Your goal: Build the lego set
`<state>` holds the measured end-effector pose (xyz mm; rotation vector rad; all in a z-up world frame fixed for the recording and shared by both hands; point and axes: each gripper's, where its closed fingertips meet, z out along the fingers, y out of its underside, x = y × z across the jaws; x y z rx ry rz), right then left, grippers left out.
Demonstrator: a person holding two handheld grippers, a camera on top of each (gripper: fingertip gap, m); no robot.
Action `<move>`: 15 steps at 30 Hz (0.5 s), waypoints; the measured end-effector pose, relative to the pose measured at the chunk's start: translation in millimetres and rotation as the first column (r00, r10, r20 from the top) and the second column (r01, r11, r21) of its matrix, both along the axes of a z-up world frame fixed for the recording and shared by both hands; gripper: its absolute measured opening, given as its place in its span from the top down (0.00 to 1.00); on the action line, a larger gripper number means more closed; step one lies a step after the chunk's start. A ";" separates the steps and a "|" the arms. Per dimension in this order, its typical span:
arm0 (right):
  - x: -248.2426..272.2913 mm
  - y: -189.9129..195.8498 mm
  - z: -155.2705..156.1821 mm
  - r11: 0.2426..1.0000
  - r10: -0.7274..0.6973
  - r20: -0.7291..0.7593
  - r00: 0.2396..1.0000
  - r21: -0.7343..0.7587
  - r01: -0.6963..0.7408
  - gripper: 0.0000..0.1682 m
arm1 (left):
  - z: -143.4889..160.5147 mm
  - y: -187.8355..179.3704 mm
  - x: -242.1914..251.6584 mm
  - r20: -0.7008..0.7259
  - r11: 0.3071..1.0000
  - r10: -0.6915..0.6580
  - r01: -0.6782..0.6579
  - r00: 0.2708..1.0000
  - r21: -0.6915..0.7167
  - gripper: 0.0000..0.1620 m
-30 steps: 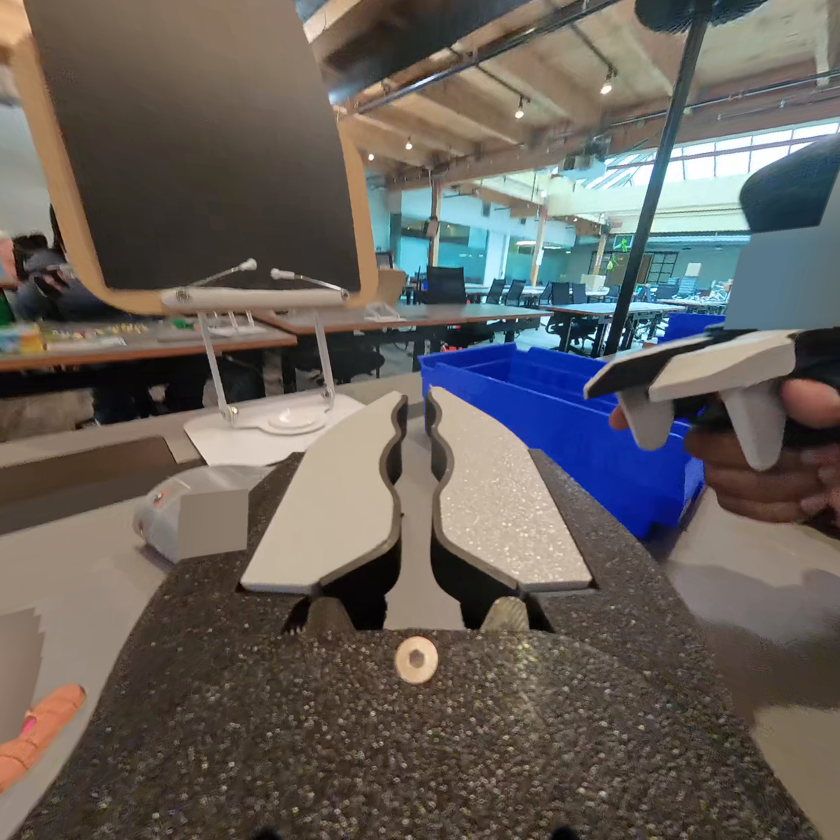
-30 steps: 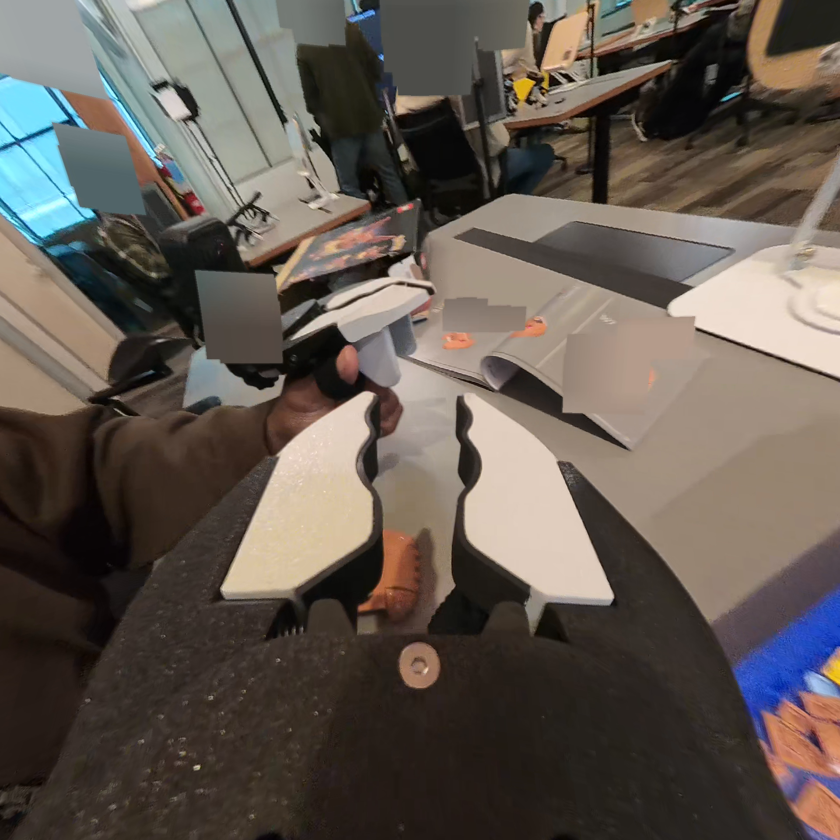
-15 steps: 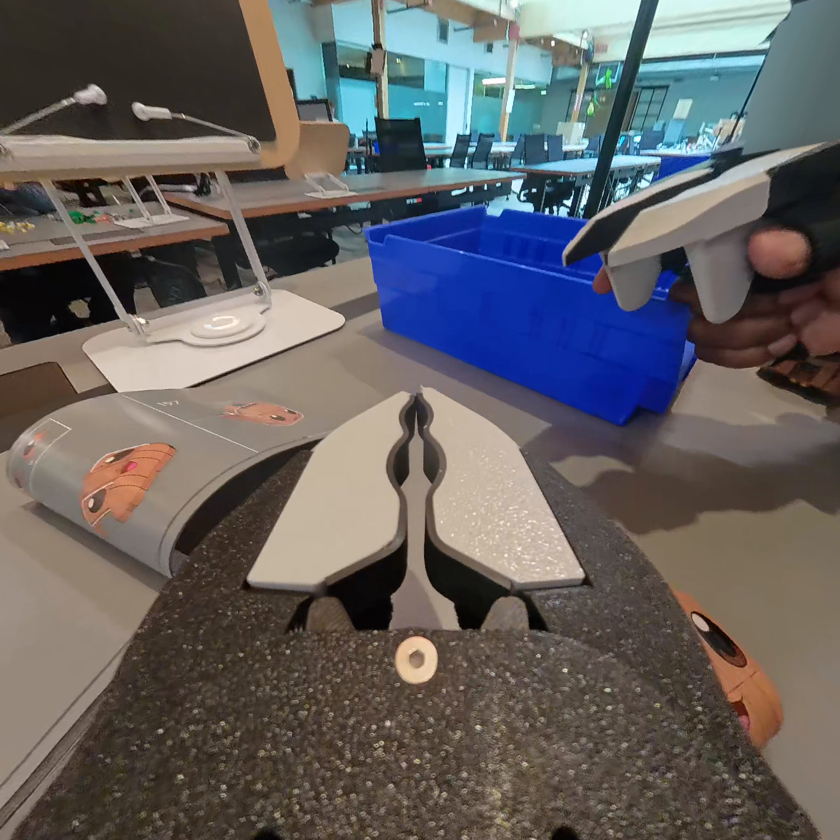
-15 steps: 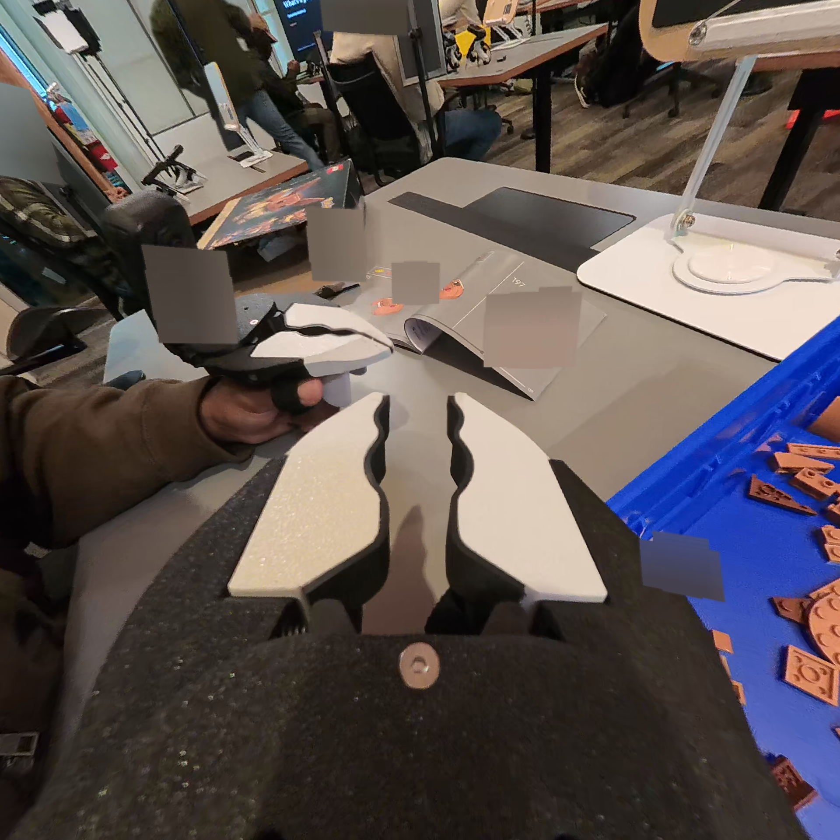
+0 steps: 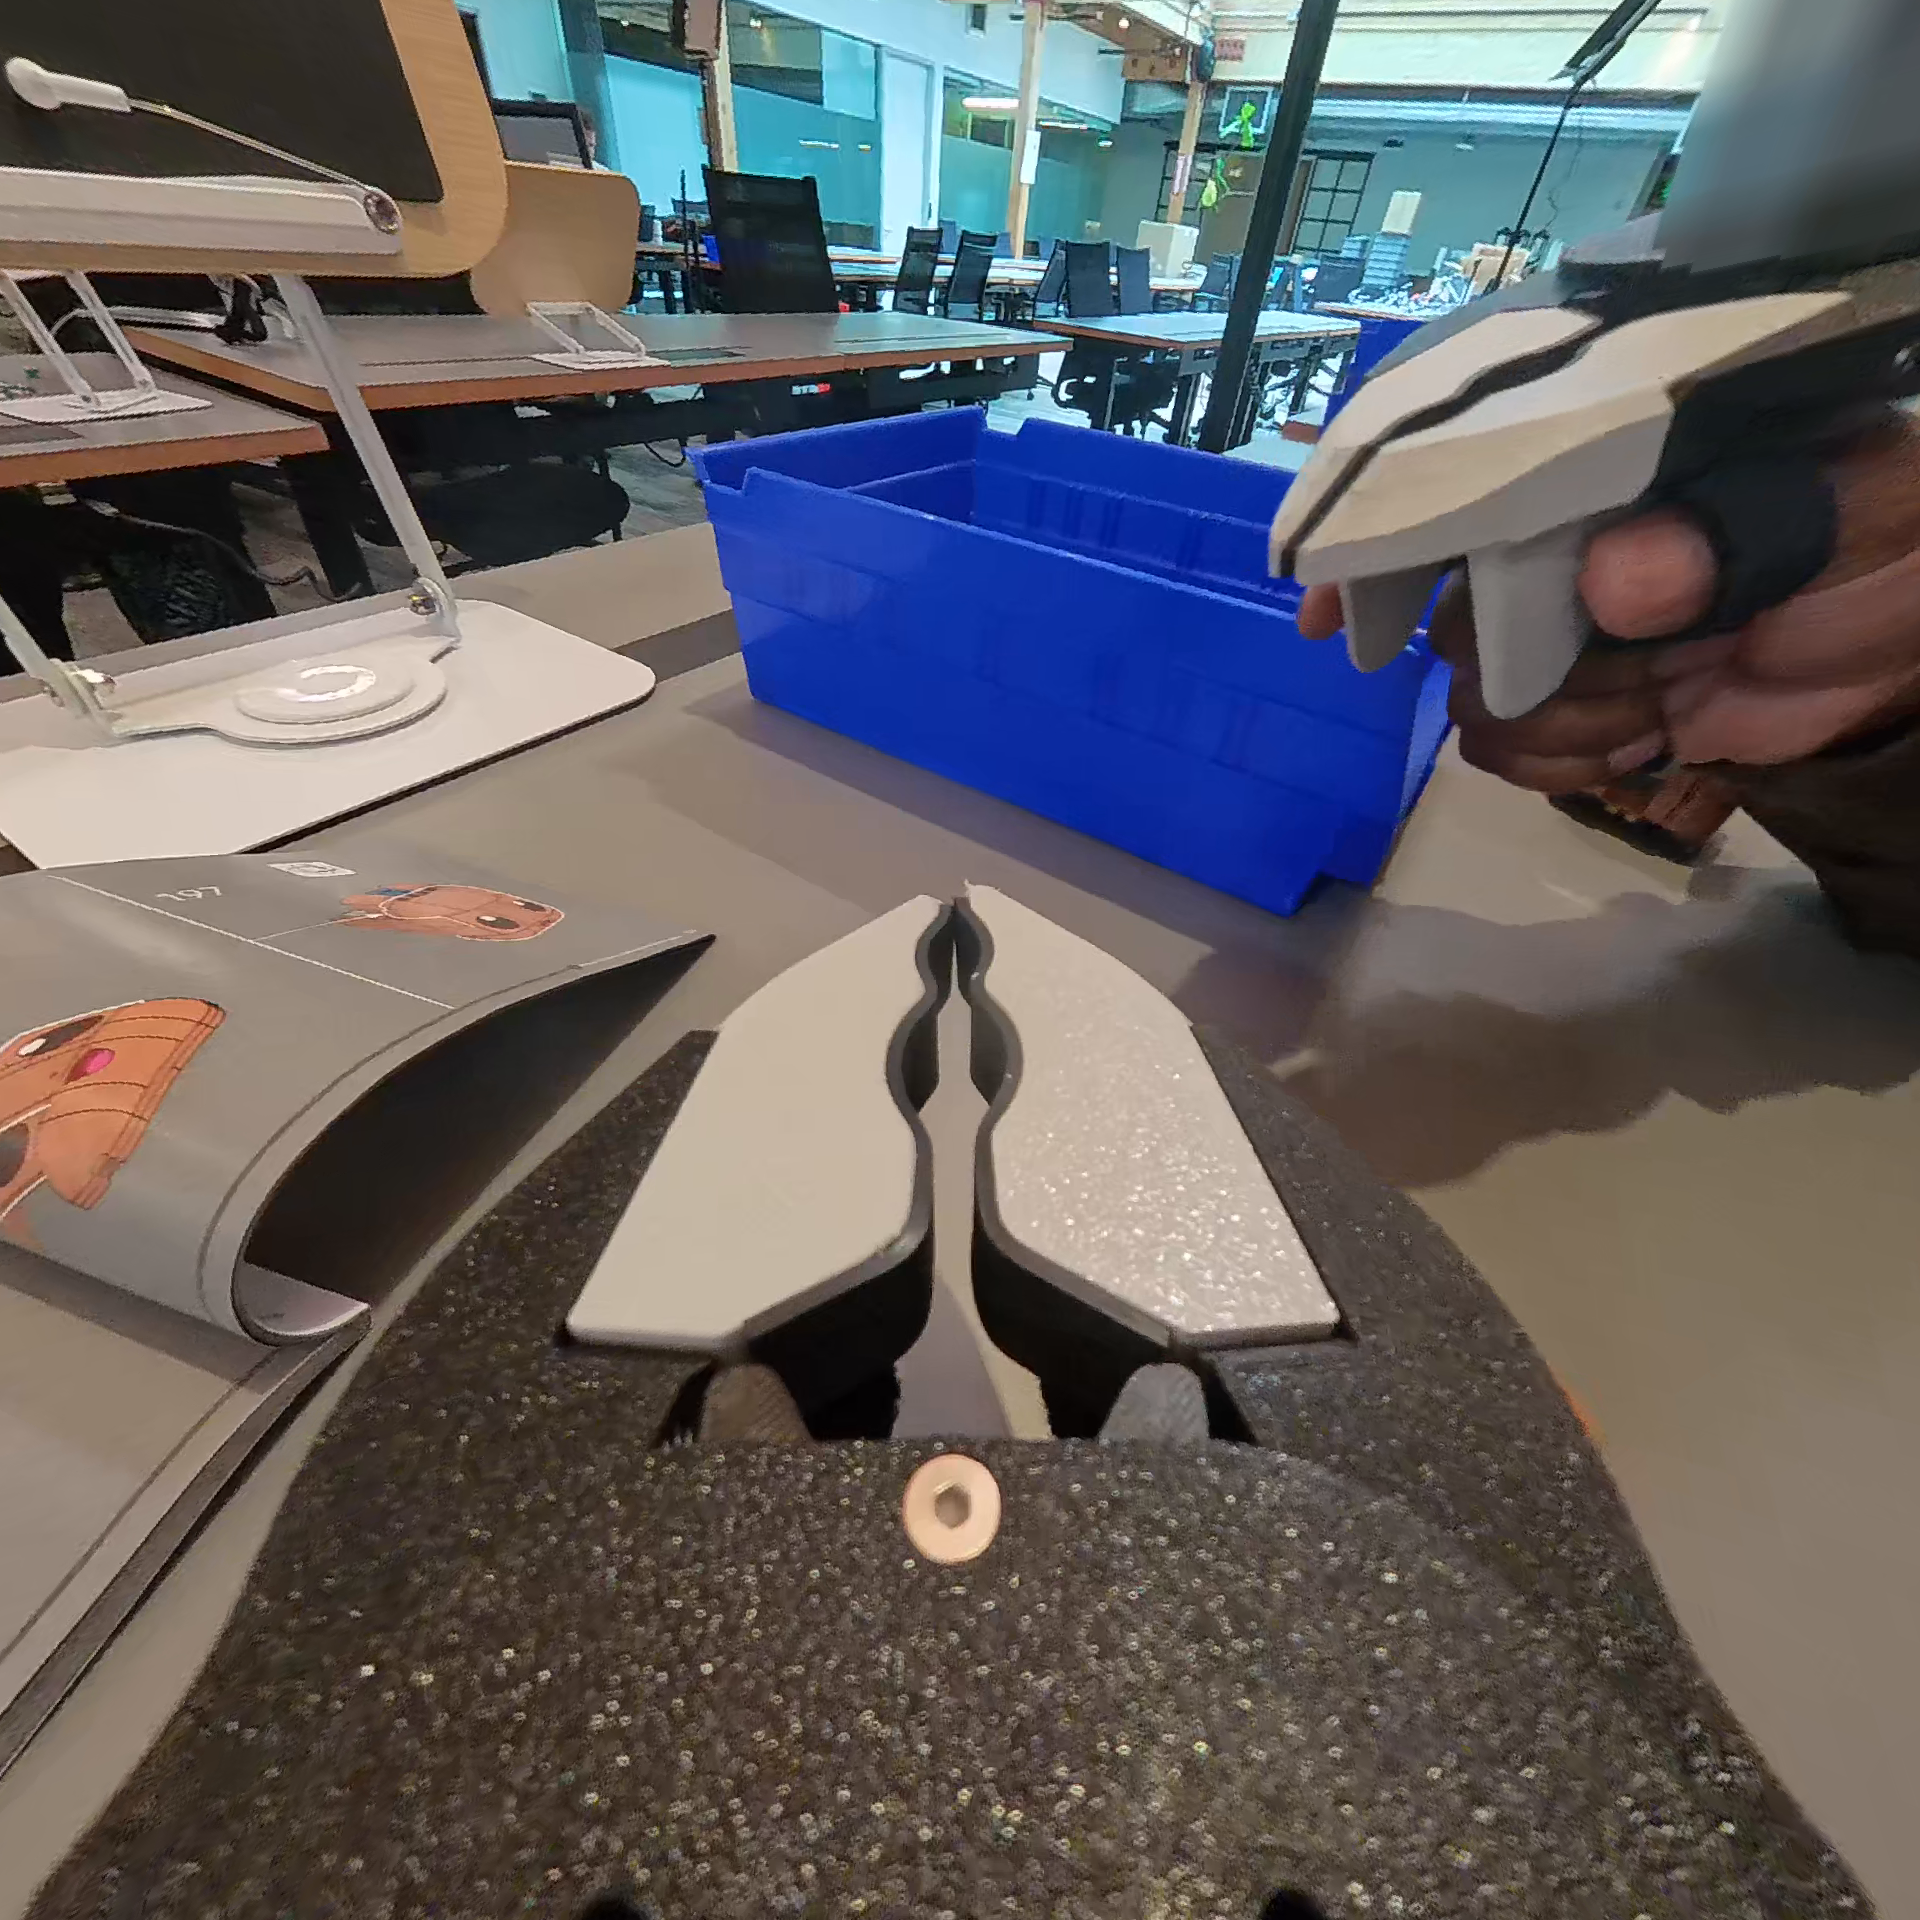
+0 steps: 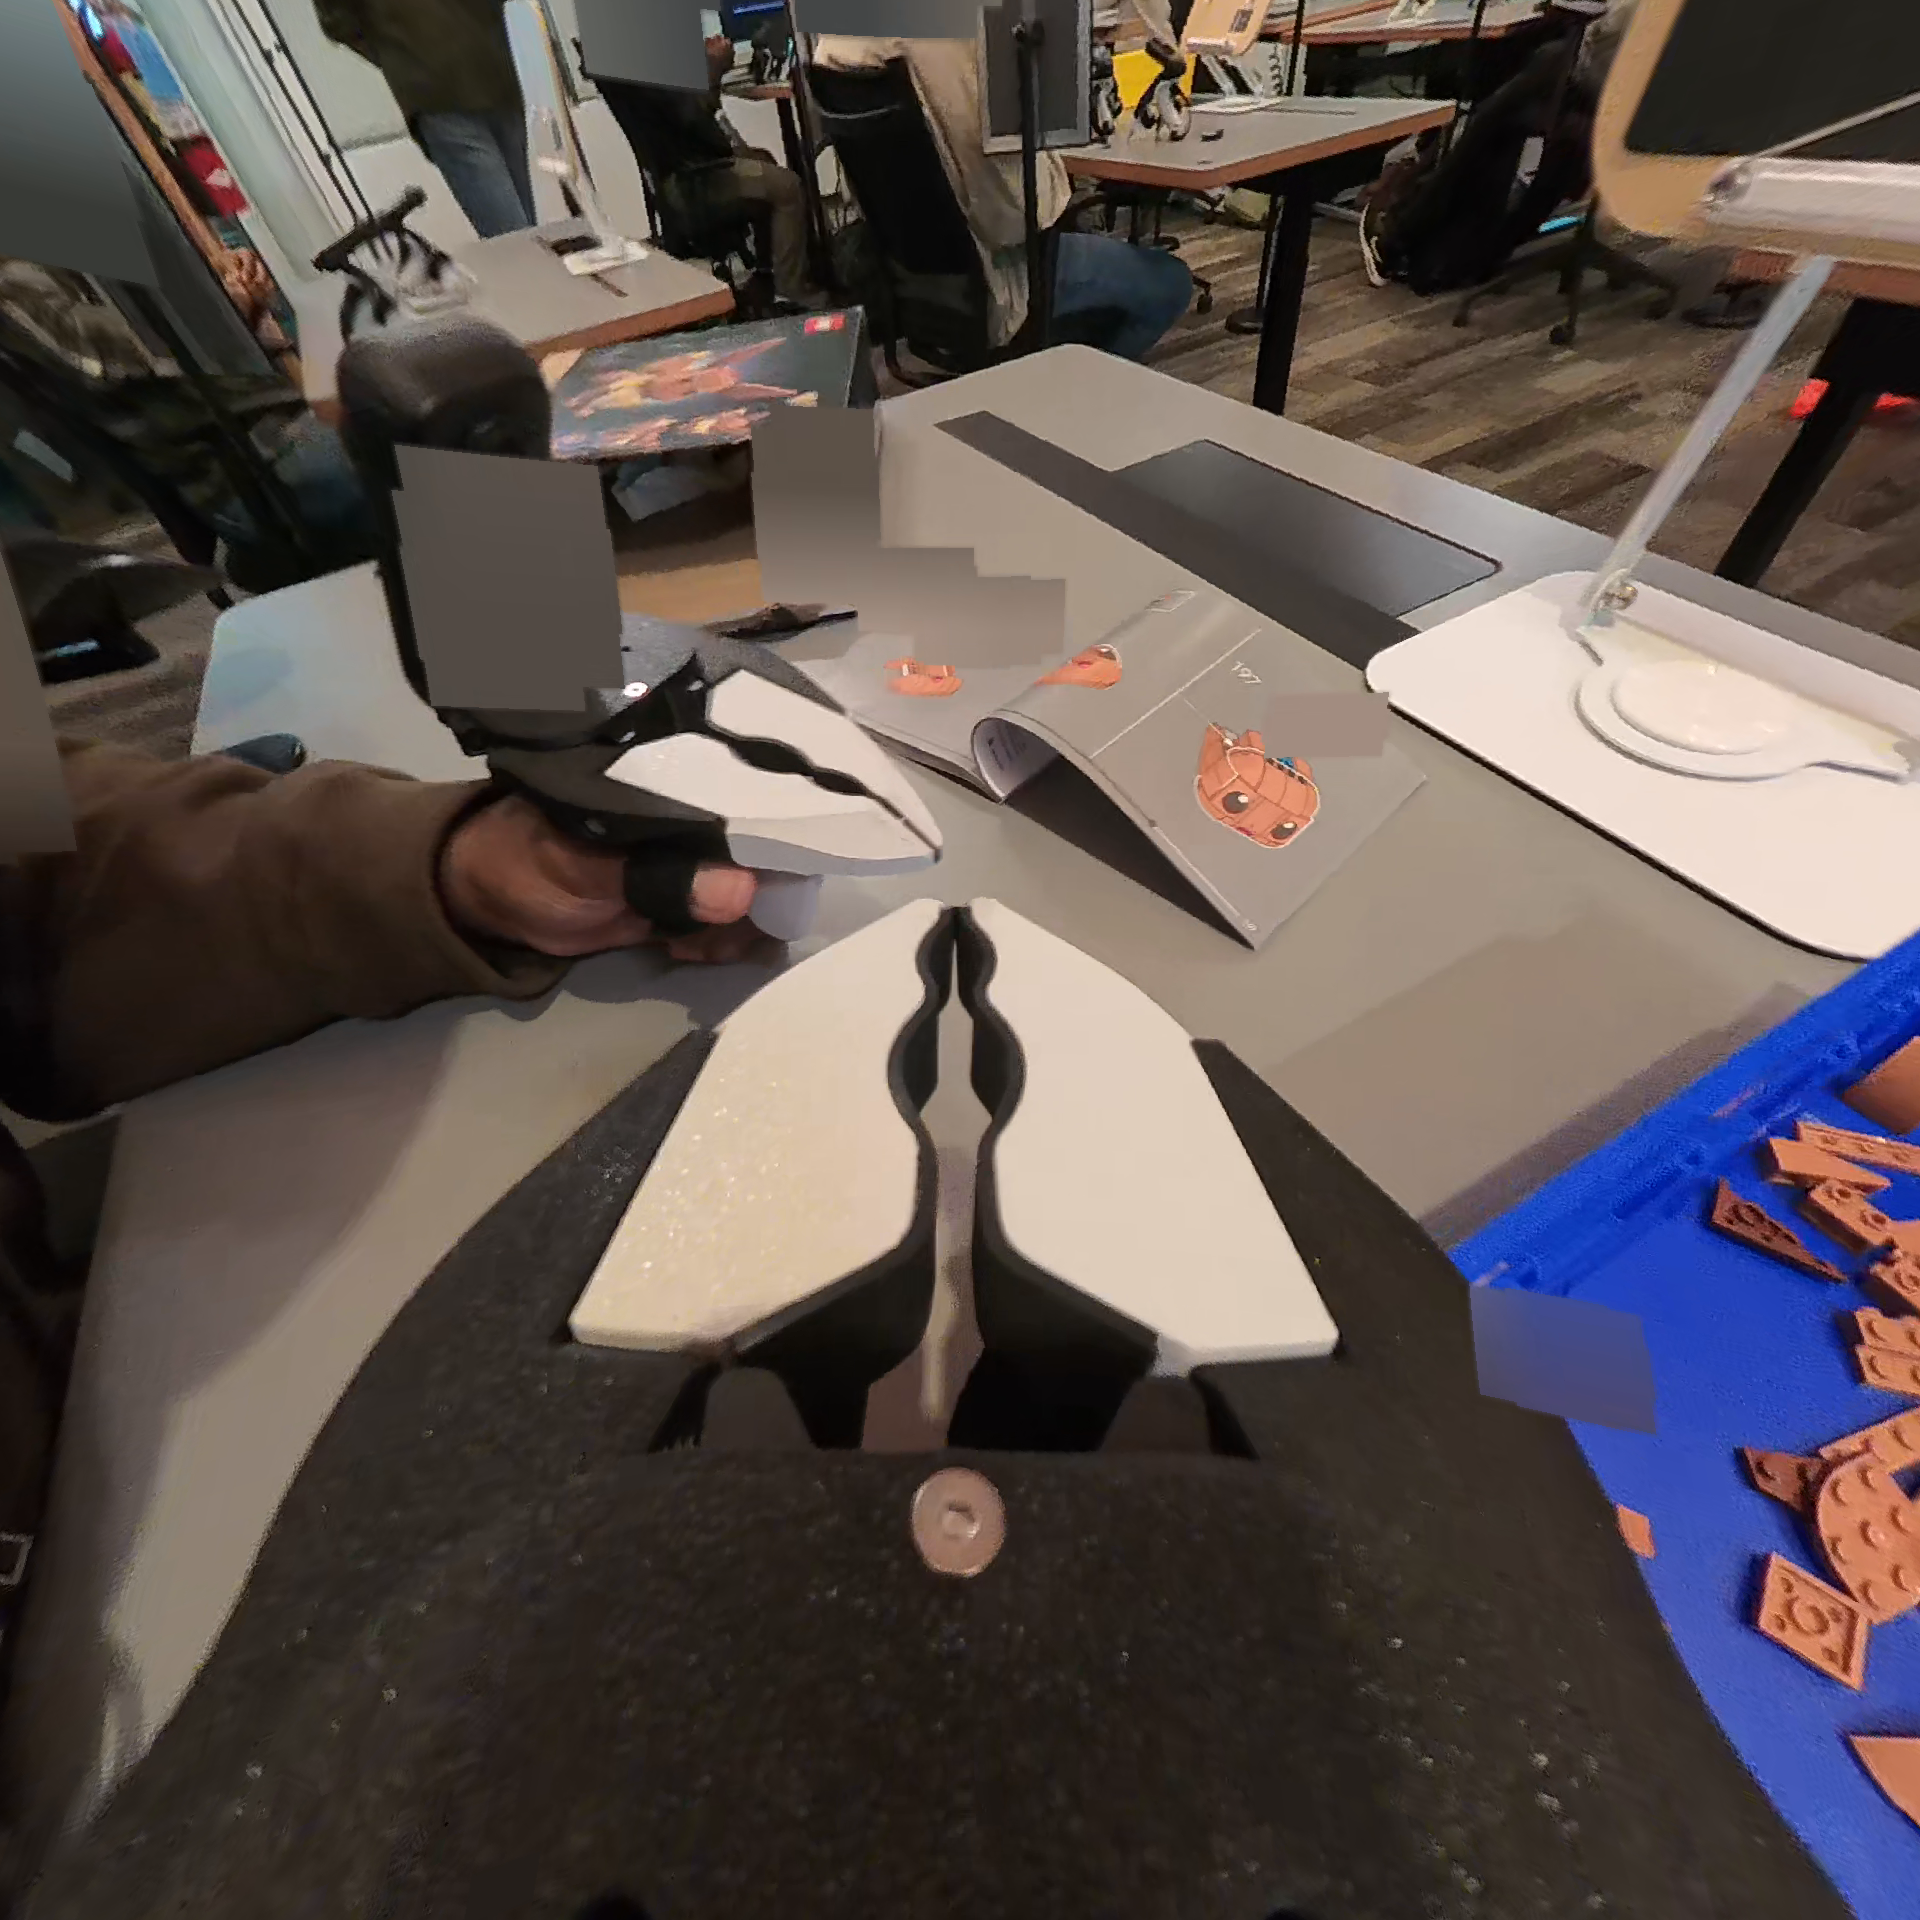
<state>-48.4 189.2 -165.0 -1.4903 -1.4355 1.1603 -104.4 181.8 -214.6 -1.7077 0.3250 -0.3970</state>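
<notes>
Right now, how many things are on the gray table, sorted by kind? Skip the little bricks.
Grippers: 2 (left gripper, right gripper)
Blue bin: 1
Instruction booklet: 1
White stand: 1
Total: 5

Speckled black tongs (image 5: 956, 914) with grey wavy-edged fingers (image 5: 769, 1143), silver screw (image 5: 951, 1507), brown sleeve (image 6: 239, 894).

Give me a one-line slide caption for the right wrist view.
Right tongs shut and empty above the grey table, between open instruction booklet and blue bin of brown bricks.
</notes>
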 end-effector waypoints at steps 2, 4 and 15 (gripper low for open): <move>-3.5 -12.0 -5.6 0.999 0.013 0.026 1.000 0.036 -0.014 1.00 | 0.8 -1.8 -0.1 0.013 1.000 -0.011 0.011 1.000 0.001 1.00; -7.2 -21.4 -15.9 0.998 0.015 0.043 0.999 0.061 -0.018 1.00 | 1.3 -3.4 -0.8 0.022 1.000 -0.017 0.017 1.000 0.002 1.00; -11.0 -31.9 -67.1 0.996 -0.014 0.094 0.995 0.092 0.005 1.00 | 0.8 -4.2 -2.5 0.036 1.000 -0.016 0.017 0.999 -0.005 1.00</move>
